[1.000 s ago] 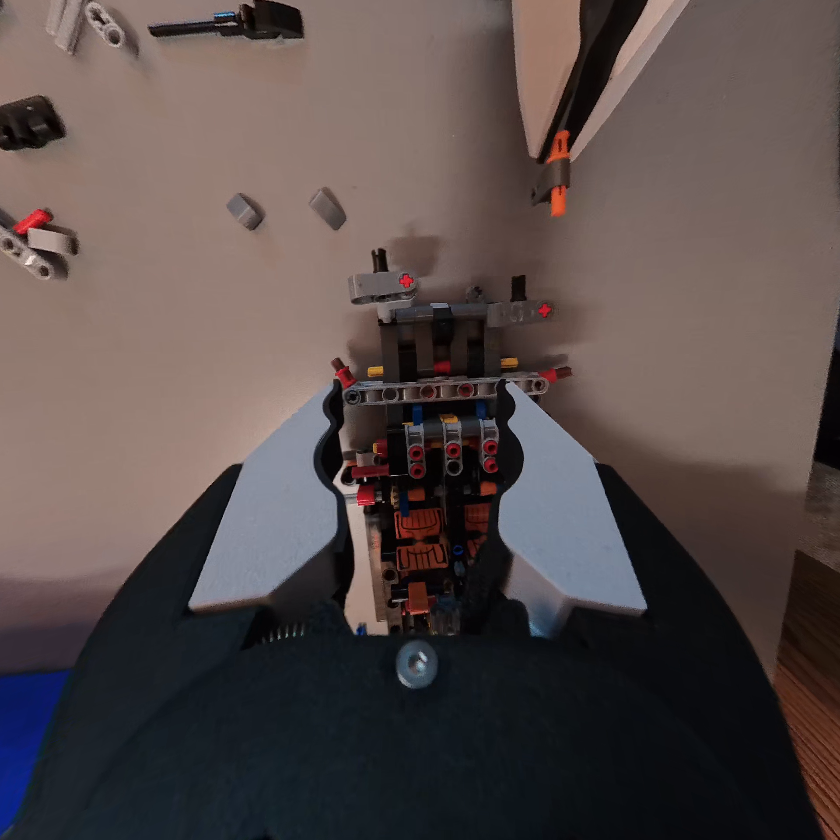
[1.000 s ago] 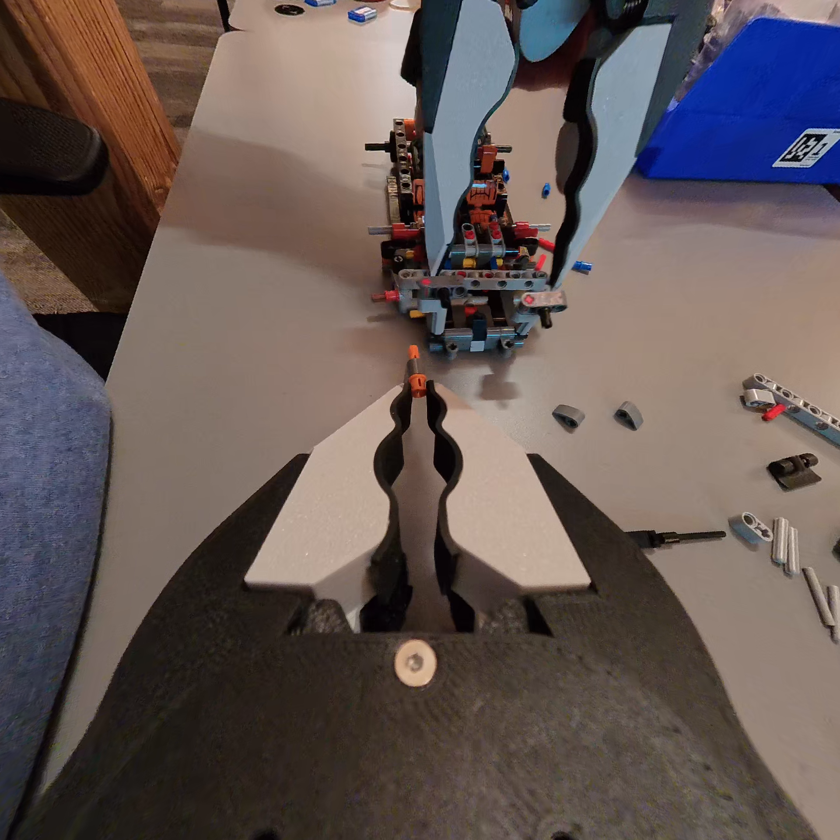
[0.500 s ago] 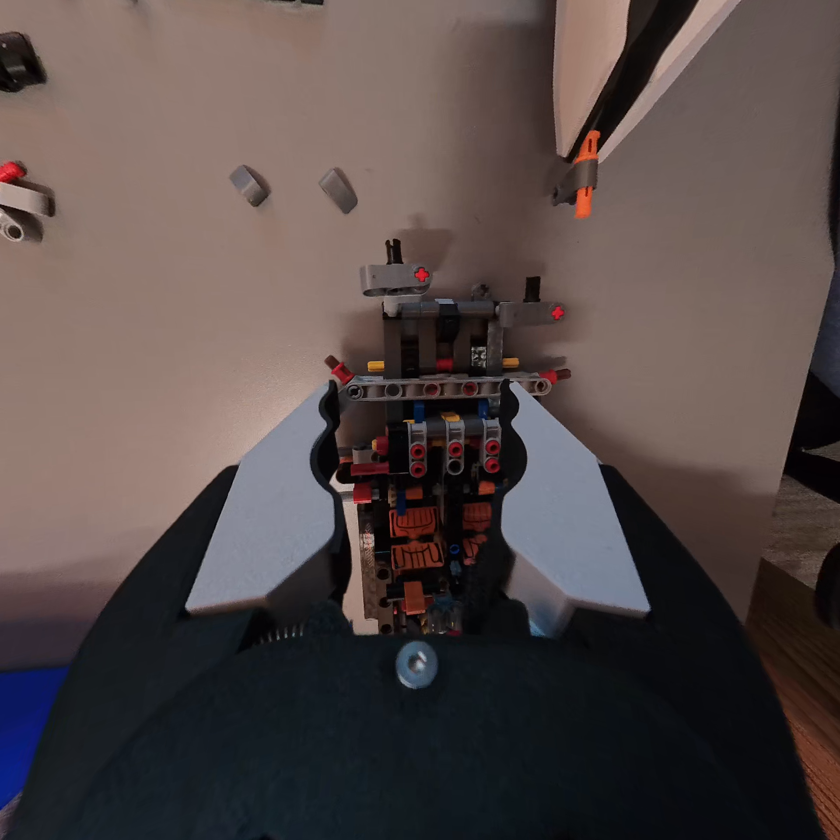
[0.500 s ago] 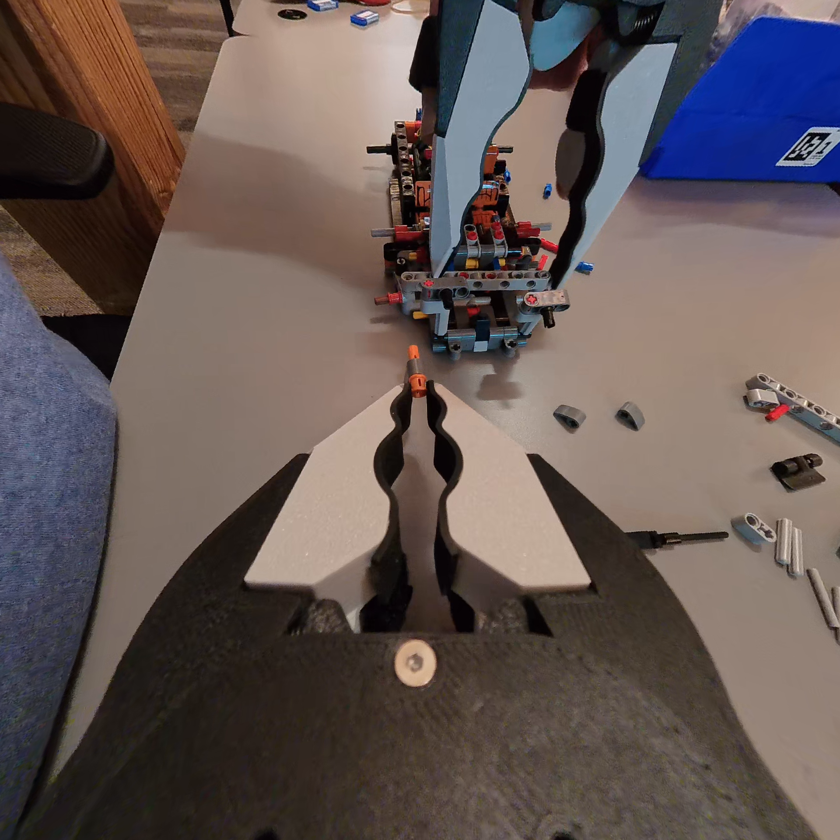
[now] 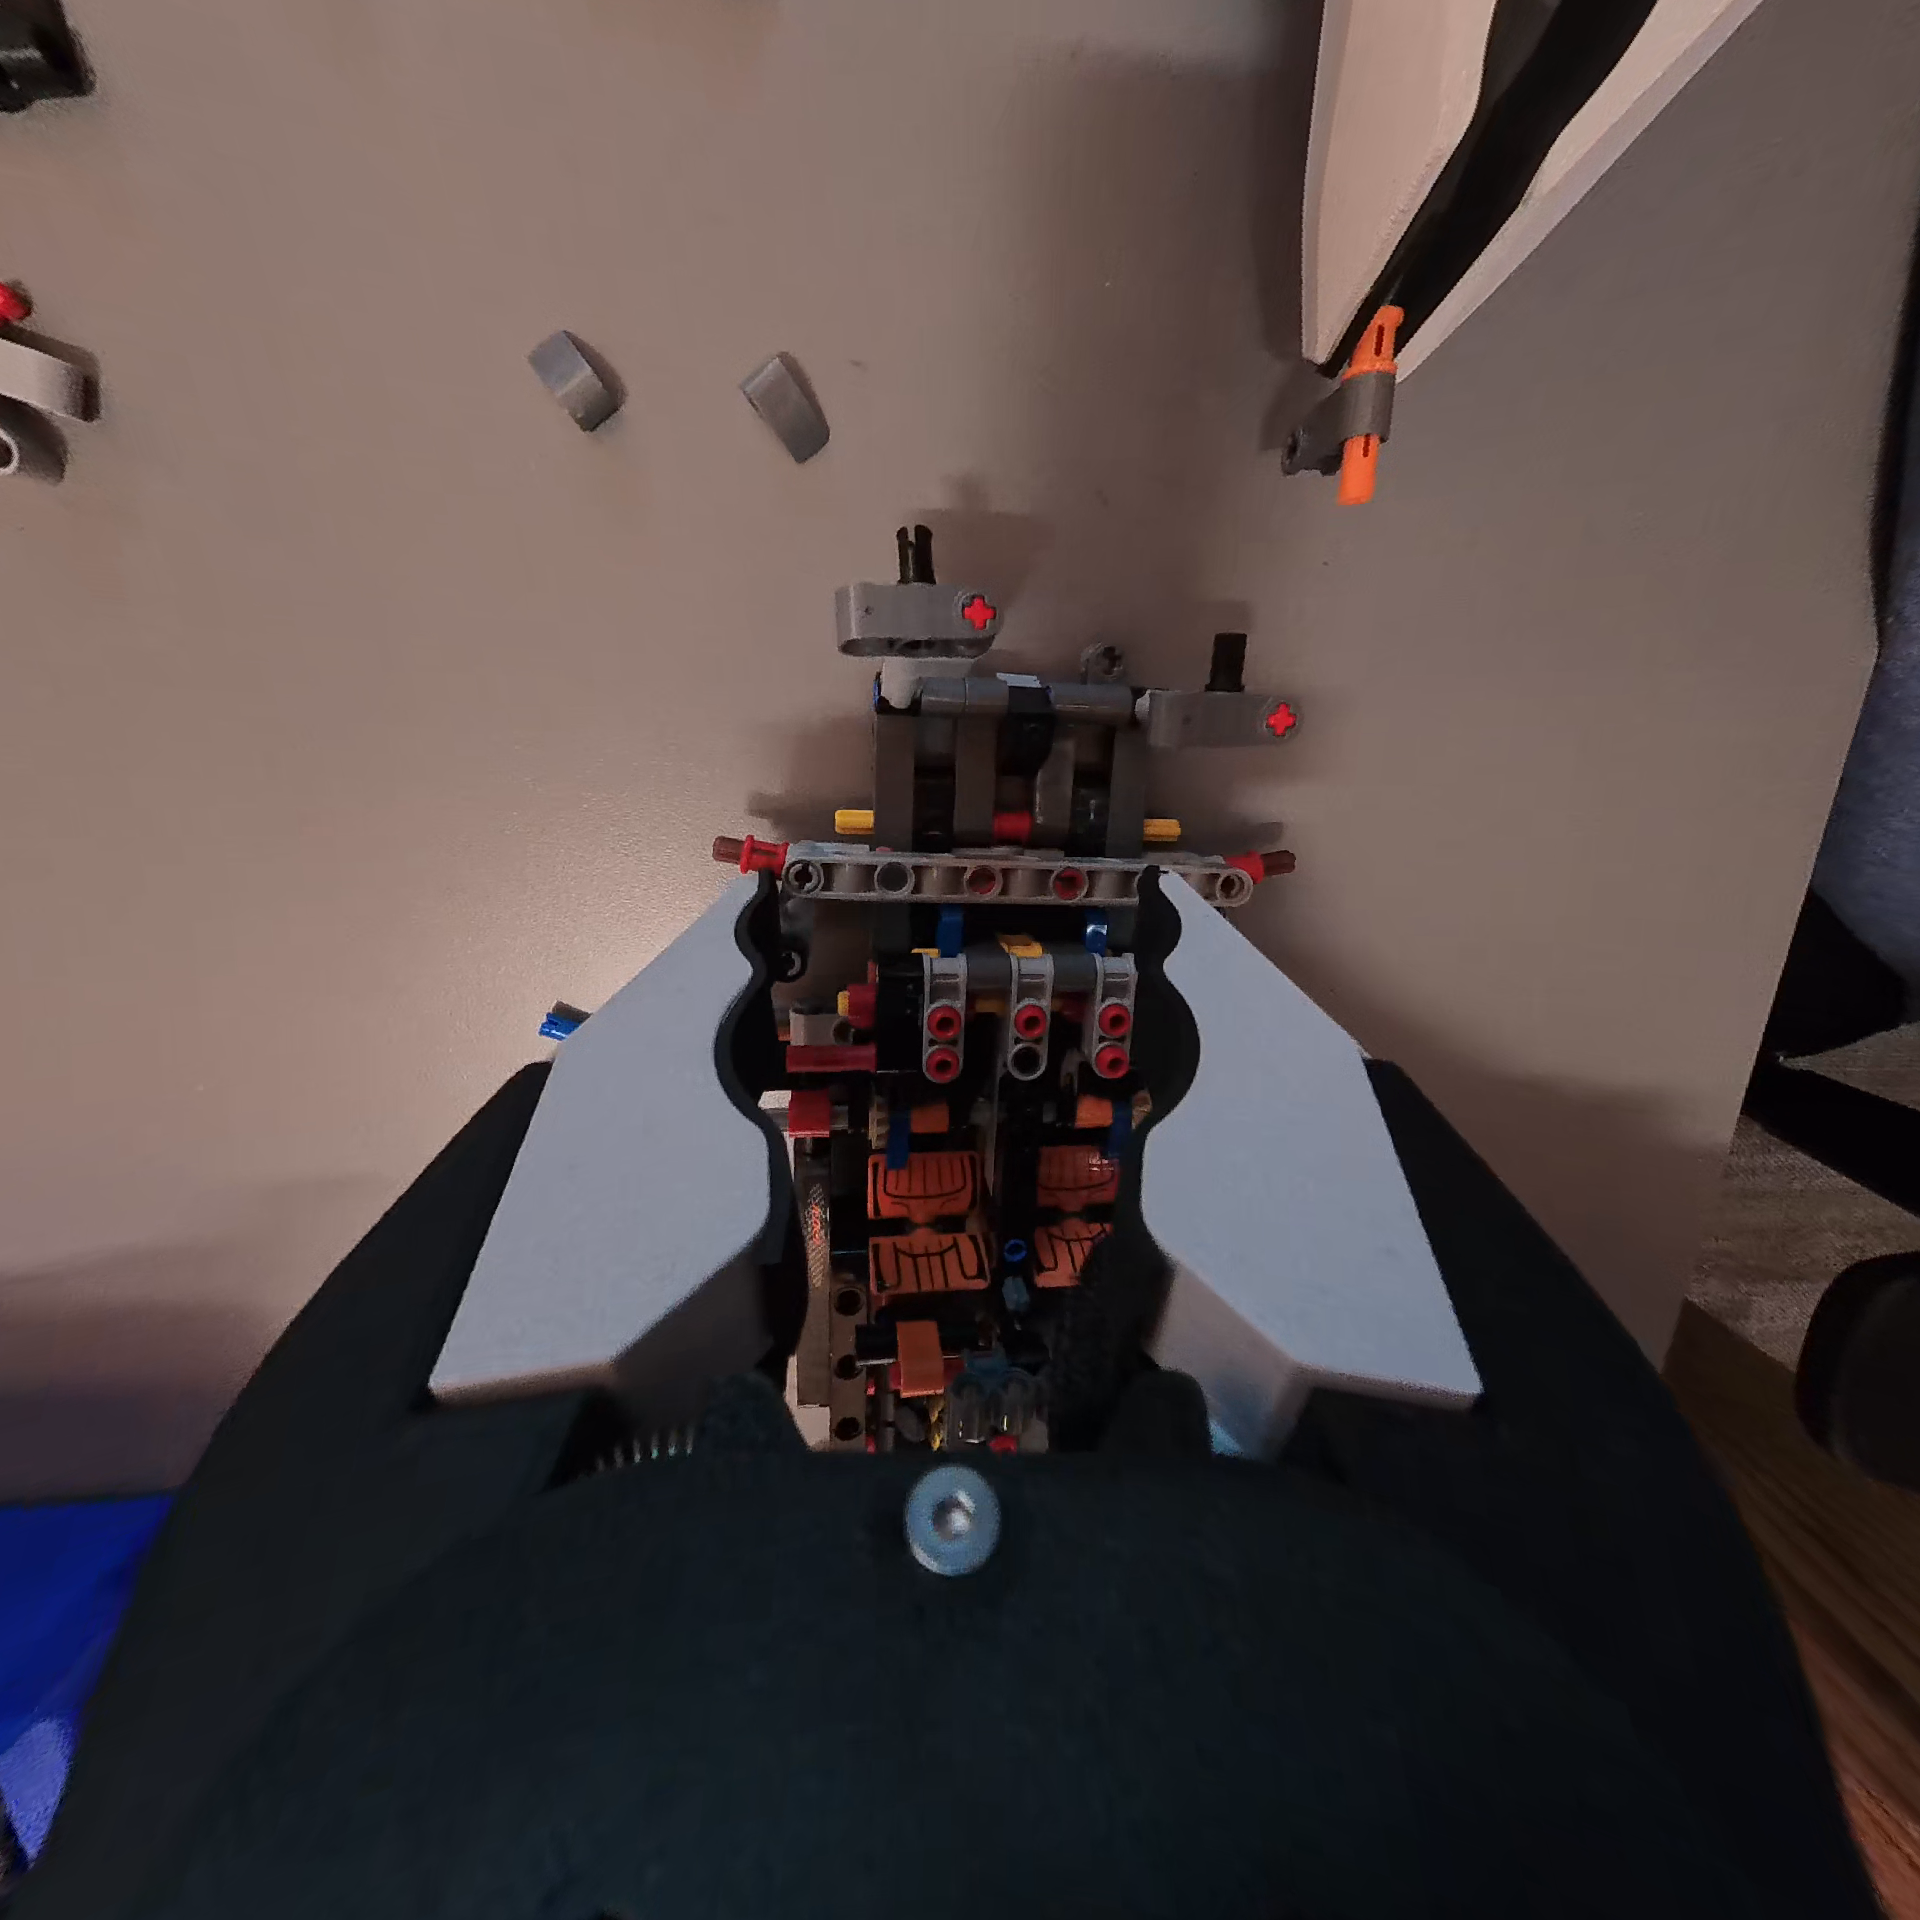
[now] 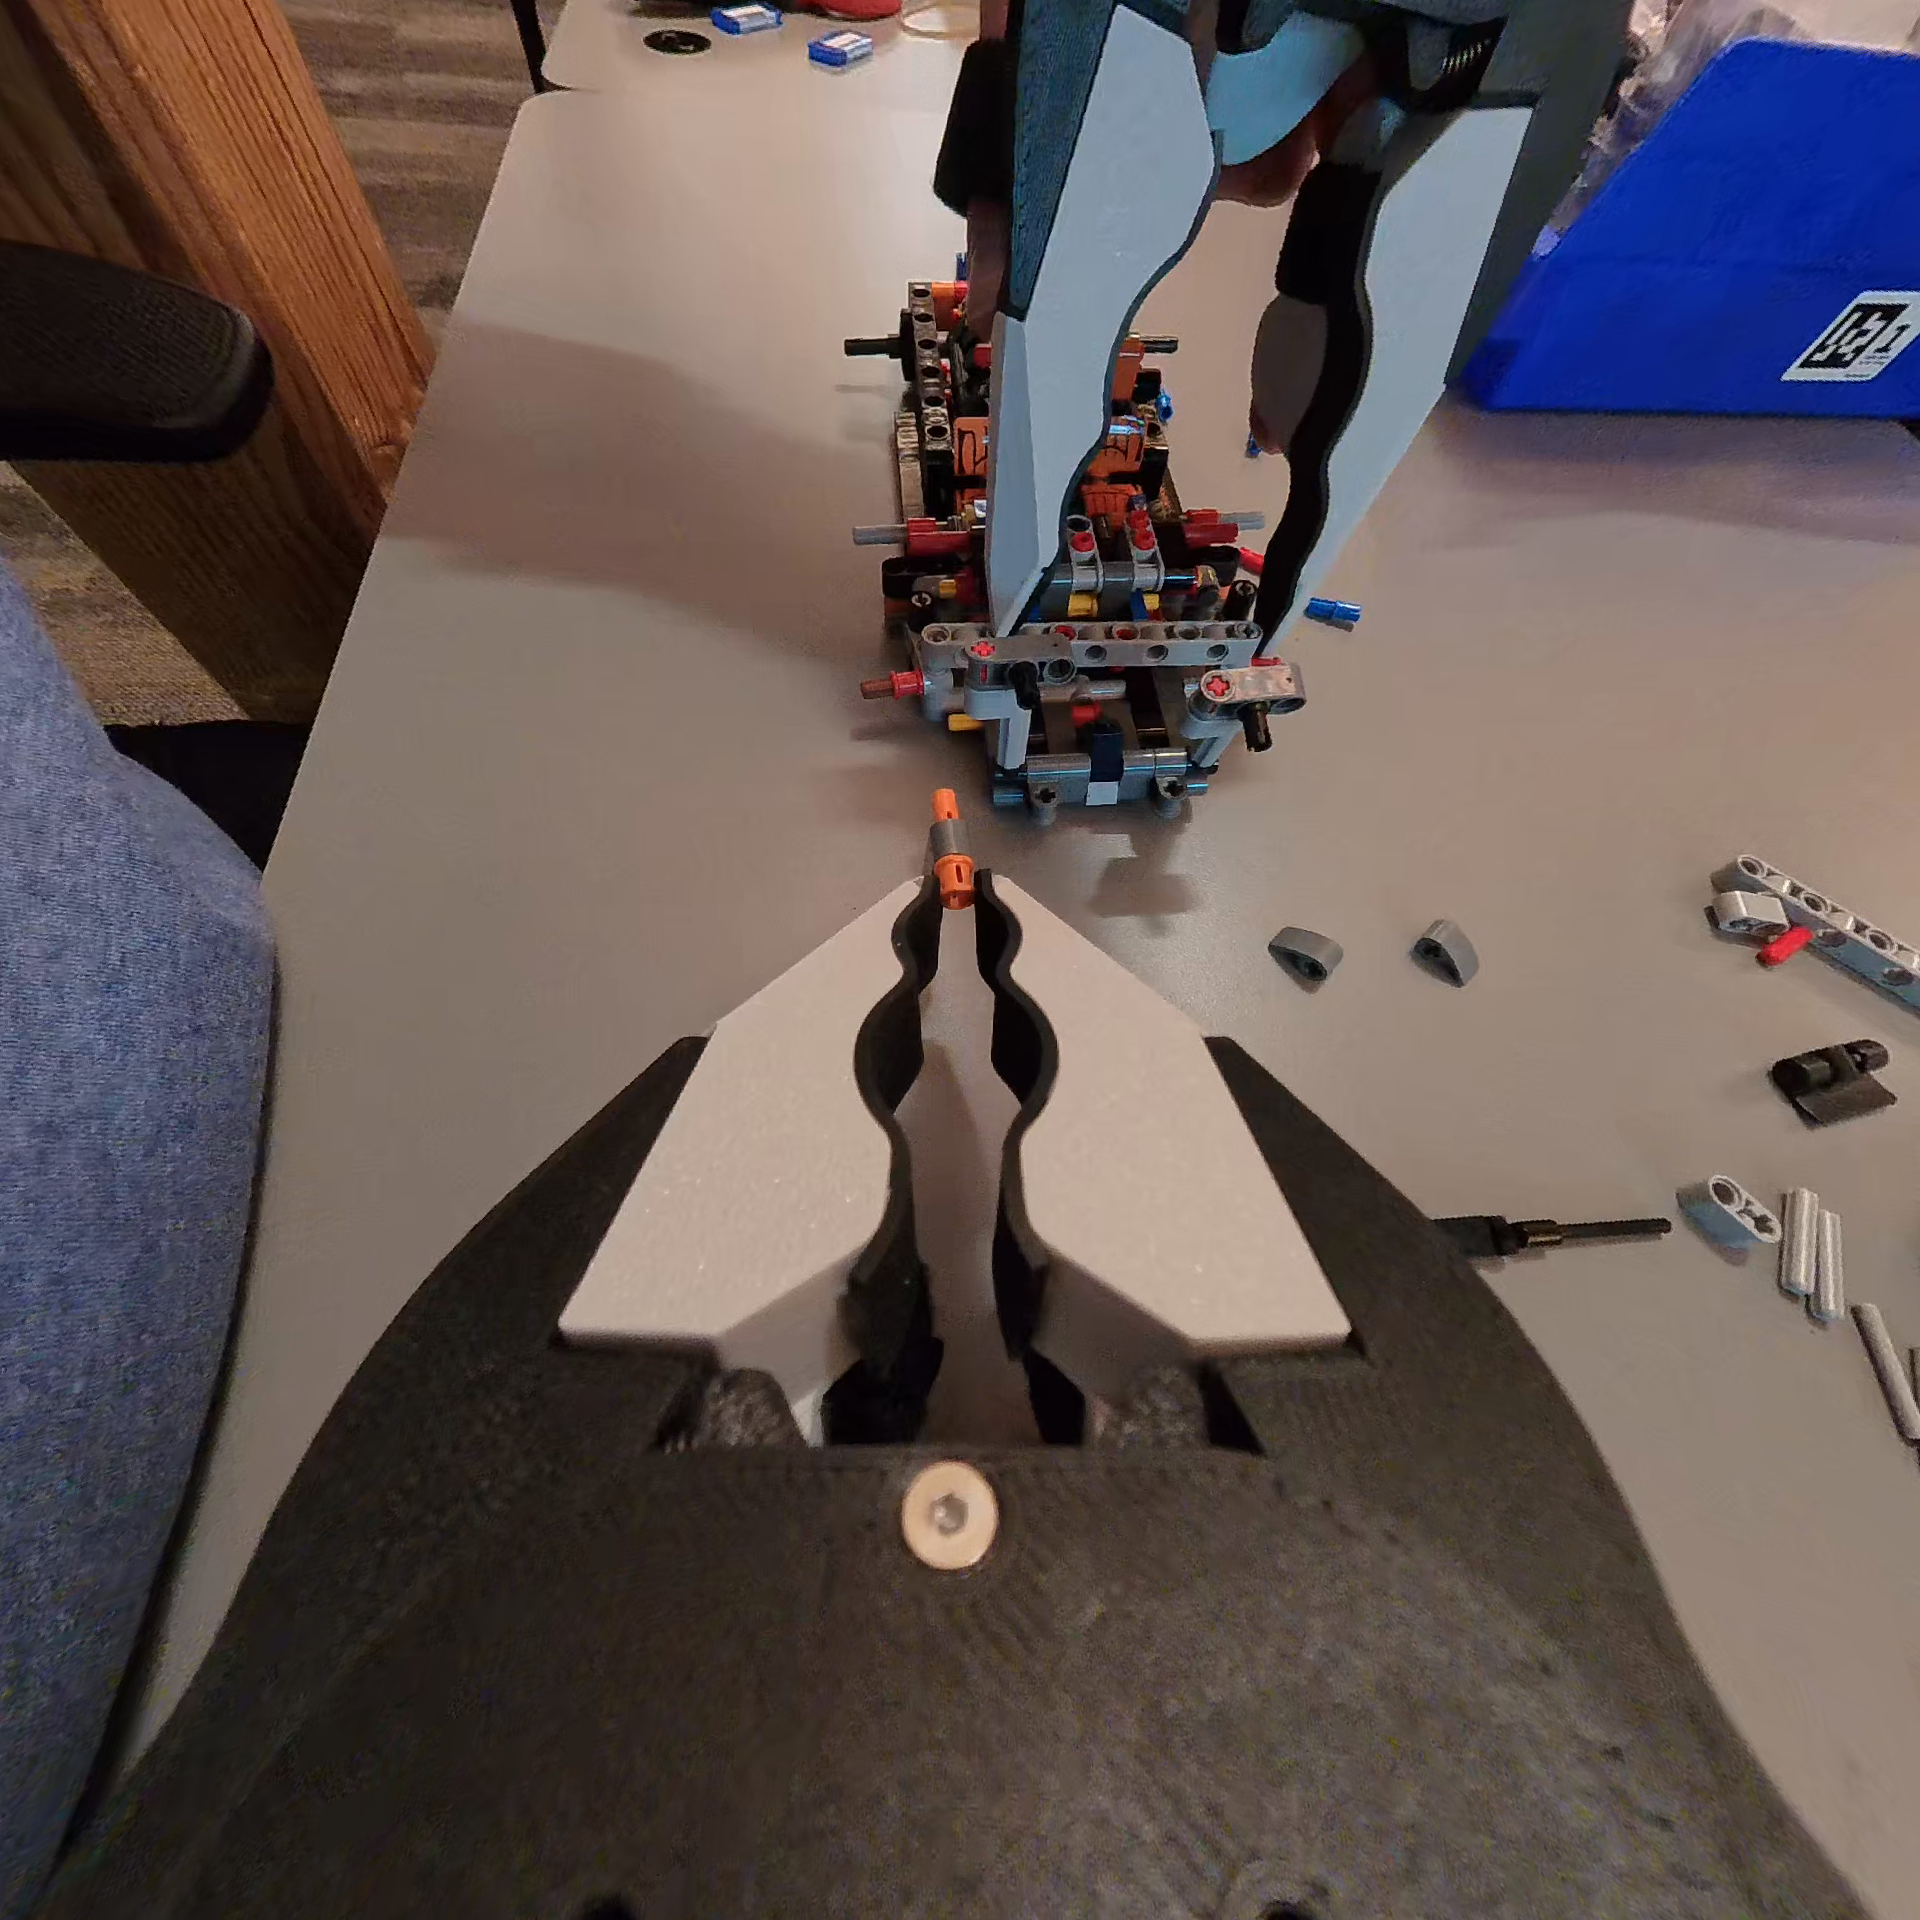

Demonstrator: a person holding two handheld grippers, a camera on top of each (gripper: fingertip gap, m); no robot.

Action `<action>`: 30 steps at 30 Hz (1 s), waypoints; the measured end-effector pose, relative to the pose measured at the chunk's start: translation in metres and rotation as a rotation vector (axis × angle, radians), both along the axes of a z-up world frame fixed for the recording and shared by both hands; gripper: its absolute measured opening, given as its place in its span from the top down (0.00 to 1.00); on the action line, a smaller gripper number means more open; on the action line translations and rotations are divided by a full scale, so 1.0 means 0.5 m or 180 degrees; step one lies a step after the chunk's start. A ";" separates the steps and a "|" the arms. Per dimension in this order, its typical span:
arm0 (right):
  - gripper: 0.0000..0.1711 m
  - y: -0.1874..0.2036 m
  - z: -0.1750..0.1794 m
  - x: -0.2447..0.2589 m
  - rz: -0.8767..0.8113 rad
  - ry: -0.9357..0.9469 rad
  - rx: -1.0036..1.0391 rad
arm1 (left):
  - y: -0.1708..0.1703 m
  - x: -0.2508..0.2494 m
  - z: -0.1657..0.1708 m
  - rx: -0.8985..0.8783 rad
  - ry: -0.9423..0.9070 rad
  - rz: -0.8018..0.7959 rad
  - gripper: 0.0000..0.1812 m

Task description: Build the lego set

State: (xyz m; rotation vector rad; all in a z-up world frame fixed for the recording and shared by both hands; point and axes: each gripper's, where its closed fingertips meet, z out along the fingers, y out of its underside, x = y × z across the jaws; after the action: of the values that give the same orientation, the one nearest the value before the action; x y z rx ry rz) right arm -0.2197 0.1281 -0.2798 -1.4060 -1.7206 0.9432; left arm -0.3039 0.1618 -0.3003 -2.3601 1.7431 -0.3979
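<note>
While the left tool [image 5: 956,894] comes down steeply over the lego model [image 5: 997,1039], its two fingers stand on either side of the model's body, spread to the model's width; from the left wrist view they seem to press against its flanks just behind the long grey beam [image 5: 1013,881], but real contact I cannot tell for sure. The model stands on the grey bench [image 6: 644,520], in the centre of the left wrist view and in the upper middle of the right wrist view. The right tool [image 6: 954,883] lies low and nearly level over the bench, pointing toward the front of the model, with its fingers pressed almost together and pinching a small orange pin with a grey sleeve [image 6: 948,852] at the tips. The pin is near the model's front but apart from it. In the upper right of the right wrist view a blue bin [image 6: 1745,239] carries a white sticker with a black square code [image 6: 1855,338]. Two small grey curved pieces [image 6: 1304,954] lie on the bench in the right part of that view.
</note>
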 end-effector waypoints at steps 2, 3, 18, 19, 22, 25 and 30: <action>0.98 0.000 0.000 0.000 0.0001 0.0002 -0.0001 | -0.001 -0.001 0.000 -0.0010 0.0009 0.0042 0.64; 0.98 0.000 0.000 0.000 0.0002 0.0003 -0.0002 | -0.001 -0.001 0.000 -0.0002 0.0002 0.0045 0.64; 0.98 0.001 0.003 0.001 -0.0002 0.0029 -0.0034 | 0.022 -0.053 0.045 0.0572 0.0168 0.0367 0.57; 0.98 0.001 0.003 0.001 0.0000 0.0023 -0.0031 | 0.017 -0.052 0.052 0.0591 0.0120 0.0413 0.55; 0.98 0.000 0.001 0.000 0.0002 0.0009 -0.0006 | -0.004 -0.049 0.059 0.0627 0.0084 0.0451 0.49; 0.98 0.000 -0.001 0.000 -0.0002 -0.0005 0.0020 | -0.021 -0.032 0.039 0.0728 0.0125 0.0429 0.42; 0.98 -0.001 -0.005 -0.001 -0.0007 -0.0037 0.0060 | -0.021 -0.027 0.010 0.0967 0.0273 0.0408 0.42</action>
State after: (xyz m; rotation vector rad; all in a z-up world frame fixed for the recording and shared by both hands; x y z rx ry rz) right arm -0.2201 0.1278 -0.2823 -1.4036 -1.7316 0.9171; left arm -0.3175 0.1511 -0.2951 -2.2785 1.5474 -0.0103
